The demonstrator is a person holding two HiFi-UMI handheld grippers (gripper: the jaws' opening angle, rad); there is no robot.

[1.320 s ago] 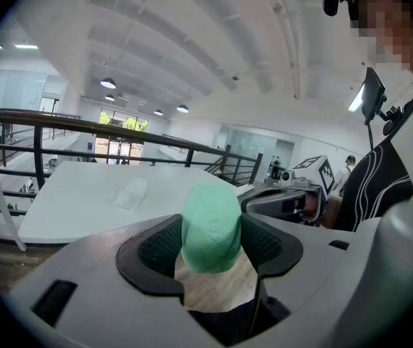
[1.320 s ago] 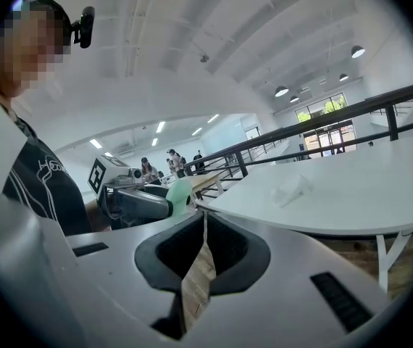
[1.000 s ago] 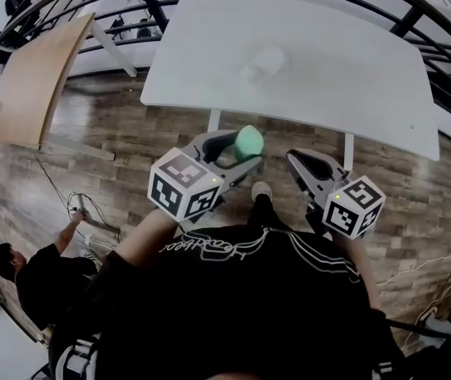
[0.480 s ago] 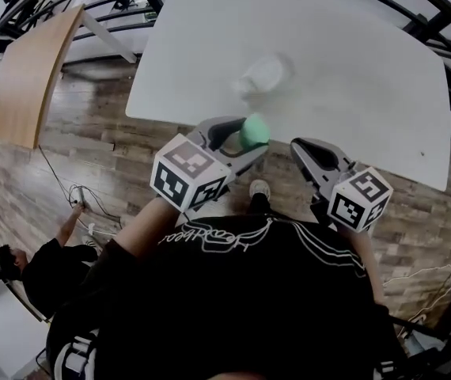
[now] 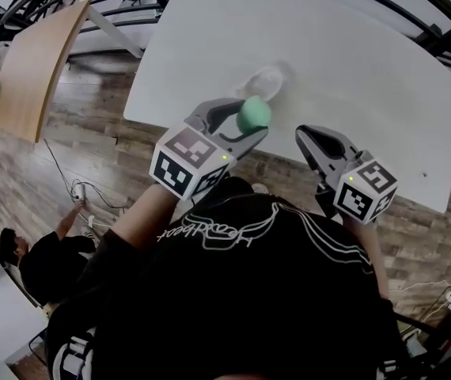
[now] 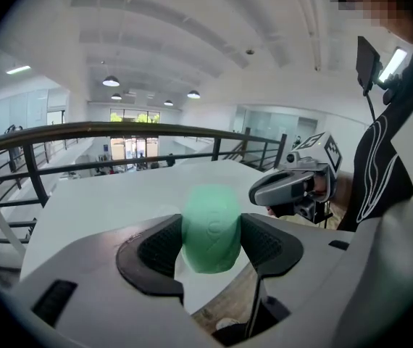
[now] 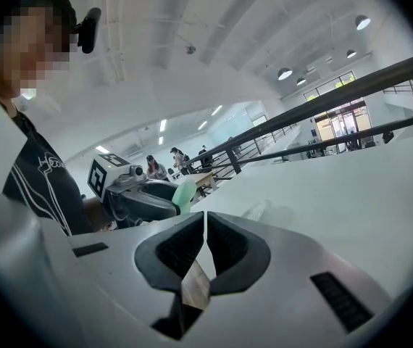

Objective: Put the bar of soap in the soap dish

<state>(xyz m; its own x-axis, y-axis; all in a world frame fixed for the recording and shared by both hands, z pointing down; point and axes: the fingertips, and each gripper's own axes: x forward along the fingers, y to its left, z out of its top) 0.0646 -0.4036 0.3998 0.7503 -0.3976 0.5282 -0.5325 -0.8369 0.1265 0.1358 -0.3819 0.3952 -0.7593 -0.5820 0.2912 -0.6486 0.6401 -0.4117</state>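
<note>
A green bar of soap [image 5: 254, 115] [image 6: 211, 228] is held in my left gripper [image 5: 251, 125] [image 6: 211, 232], which is shut on it just over the near edge of the white table [image 5: 352, 62]. A clear soap dish [image 5: 264, 81] [image 7: 256, 211] rests on the table a little beyond the soap. To the right, my right gripper [image 5: 314, 139] [image 7: 205, 243] is shut with nothing between its jaws, at the table's near edge. In the right gripper view the soap [image 7: 184, 193] shows at the left, held in the left gripper [image 7: 164, 196].
A black railing [image 5: 415, 10] curves round the table's far side. A wooden board [image 5: 32, 62] lies on the plank floor at the left. A person in black [image 5: 28, 264] crouches at the lower left beside cables [image 5: 79, 204].
The left gripper has carried the soap forward, from over the floor to the table's near edge, closer to the dish. The right gripper has advanced alongside it.
</note>
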